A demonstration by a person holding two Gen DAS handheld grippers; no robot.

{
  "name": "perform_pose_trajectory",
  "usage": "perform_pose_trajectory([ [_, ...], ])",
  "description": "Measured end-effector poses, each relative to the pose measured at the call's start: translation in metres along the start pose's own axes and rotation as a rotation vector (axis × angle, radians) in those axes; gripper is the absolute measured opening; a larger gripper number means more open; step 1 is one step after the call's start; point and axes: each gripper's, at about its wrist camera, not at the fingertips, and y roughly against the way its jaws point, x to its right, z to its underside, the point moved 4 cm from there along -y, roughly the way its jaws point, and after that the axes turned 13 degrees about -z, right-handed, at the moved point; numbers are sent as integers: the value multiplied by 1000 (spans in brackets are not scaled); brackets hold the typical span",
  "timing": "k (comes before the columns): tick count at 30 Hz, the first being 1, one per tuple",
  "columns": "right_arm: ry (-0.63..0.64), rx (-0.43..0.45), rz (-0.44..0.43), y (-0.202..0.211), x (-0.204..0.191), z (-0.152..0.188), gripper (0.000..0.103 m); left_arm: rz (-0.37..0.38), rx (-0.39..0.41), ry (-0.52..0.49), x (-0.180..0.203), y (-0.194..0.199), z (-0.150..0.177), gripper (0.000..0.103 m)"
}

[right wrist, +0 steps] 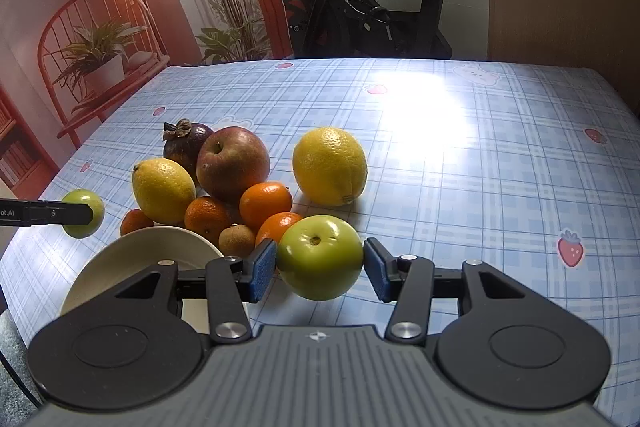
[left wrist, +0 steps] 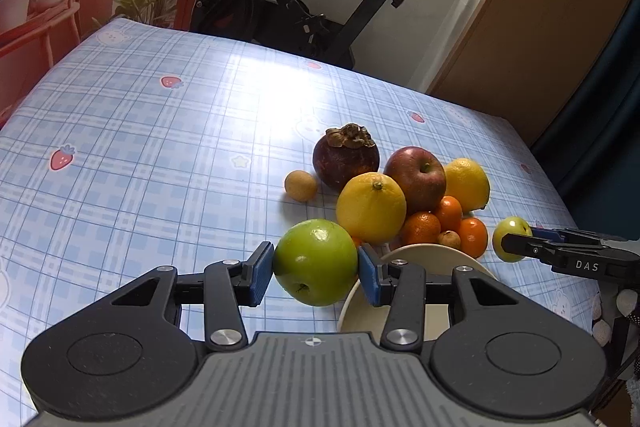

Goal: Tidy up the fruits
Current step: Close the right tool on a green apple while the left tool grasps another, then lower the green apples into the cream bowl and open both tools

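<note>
Nearest, the left gripper is clamped on a green apple, and the right gripper brackets a second green apple, its right pad seemingly just off the skin. Both hover beside the white bowl, which looks empty, so sorting seems barely begun. Beyond lies the pile: oranges, lemons, a red apple, a mangosteen. Only the left view shows a small yellow fruit past the heap.

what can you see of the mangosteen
The mangosteen is round, dark purple-brown with a dull rind and a dry brown calyx on top, tilted slightly. It sits on the checked tablecloth at the far edge of the fruit pile, beside the red apple, with a lemon in front. Neither claw touches it.
</note>
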Motion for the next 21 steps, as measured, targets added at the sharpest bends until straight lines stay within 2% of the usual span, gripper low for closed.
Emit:
perform_pose_trajectory([
  [5, 37, 14, -47, 7, -21, -4, 51, 47, 38, -63, 22, 17, 2, 48],
  [11, 110, -24, -104, -5, -51, 4, 51, 68, 32, -146, 46, 11, 17, 48],
  [17, 176, -82, -114, -27, -66, 16, 51, 57, -12, -195, 48, -6, 30, 48],
  [21, 213, -112, -115, -33, -69, 24, 51, 63, -10, -204, 46, -7, 32, 48],
])
